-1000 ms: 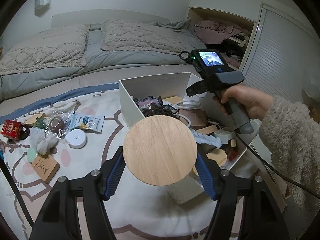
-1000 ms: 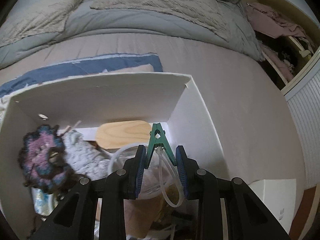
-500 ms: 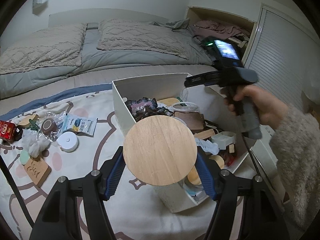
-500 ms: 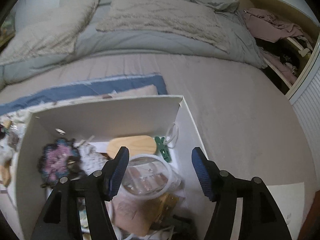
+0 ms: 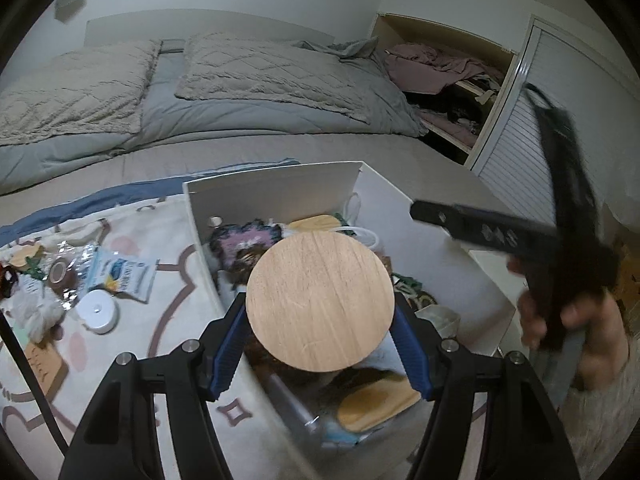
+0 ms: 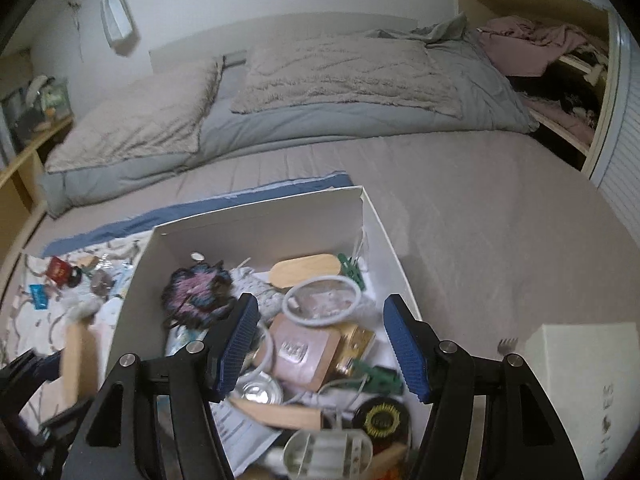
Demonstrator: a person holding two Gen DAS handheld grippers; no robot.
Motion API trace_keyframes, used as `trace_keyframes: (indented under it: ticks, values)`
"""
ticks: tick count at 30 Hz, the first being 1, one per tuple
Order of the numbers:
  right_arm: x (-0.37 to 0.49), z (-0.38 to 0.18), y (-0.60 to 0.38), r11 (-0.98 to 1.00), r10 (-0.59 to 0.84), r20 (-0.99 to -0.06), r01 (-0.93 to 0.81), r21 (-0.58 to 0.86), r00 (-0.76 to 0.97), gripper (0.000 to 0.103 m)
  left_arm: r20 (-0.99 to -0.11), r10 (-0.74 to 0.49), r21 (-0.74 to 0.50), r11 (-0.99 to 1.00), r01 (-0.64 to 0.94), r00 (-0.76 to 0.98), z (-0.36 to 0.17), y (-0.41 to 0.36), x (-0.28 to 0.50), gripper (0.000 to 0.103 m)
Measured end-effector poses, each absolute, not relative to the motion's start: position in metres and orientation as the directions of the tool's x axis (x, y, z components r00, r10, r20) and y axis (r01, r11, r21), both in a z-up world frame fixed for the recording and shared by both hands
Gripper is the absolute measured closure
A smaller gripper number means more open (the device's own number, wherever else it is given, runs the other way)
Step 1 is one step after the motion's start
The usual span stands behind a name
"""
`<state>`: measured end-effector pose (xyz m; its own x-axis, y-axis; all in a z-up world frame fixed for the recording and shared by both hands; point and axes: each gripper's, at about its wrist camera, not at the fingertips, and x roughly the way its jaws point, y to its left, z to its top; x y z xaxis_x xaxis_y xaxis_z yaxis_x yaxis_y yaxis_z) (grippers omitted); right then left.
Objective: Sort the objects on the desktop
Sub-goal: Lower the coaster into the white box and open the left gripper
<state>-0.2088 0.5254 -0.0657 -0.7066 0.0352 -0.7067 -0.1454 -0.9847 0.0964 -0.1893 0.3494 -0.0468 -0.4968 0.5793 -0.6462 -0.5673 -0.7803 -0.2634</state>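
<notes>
My left gripper [image 5: 320,336] is shut on a round wooden coaster [image 5: 320,302] and holds it over the white box [image 5: 276,192], which holds many small objects. My right gripper [image 6: 322,340] is open and empty above the same box [image 6: 260,220]. A green clothespin [image 6: 352,270] lies at the box's far right corner beside a wooden oval piece [image 6: 306,270]. The right gripper's body shows blurred at the right of the left wrist view [image 5: 560,236]. The coaster shows blurred at the left of the right wrist view [image 6: 80,360].
Loose items lie on the patterned mat left of the box: a white round case [image 5: 98,312], a blue-white packet [image 5: 124,276], a wooden tile [image 5: 42,368]. A bed with pillows [image 5: 260,72] lies behind. A second white box [image 6: 580,380] stands at the right.
My right gripper opened and dropped the green clothespin into the box, then pulled up and back. My left gripper carried the coaster from beside the box to above it.
</notes>
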Motion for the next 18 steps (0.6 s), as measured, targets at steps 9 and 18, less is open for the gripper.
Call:
trace_keyframes:
  ticks: [9, 18]
  values:
    - [-0.157, -0.073, 0.535, -0.965, 0.053, -0.656, -0.208, 0.161, -0.753, 0.037, -0.682, 0.582, -0.288, -0.771, -0.569, -0.443, -0.050, 0.383, -0.211, 0.035]
    - [-0.132, -0.084, 0.529, -0.967, 0.038, -0.661, -0.193, 0.163, -0.749, 0.037, -0.732, 0.527, -0.277, -0.809, -0.518, -0.432, -0.071, 0.393, -0.224, 0.009]
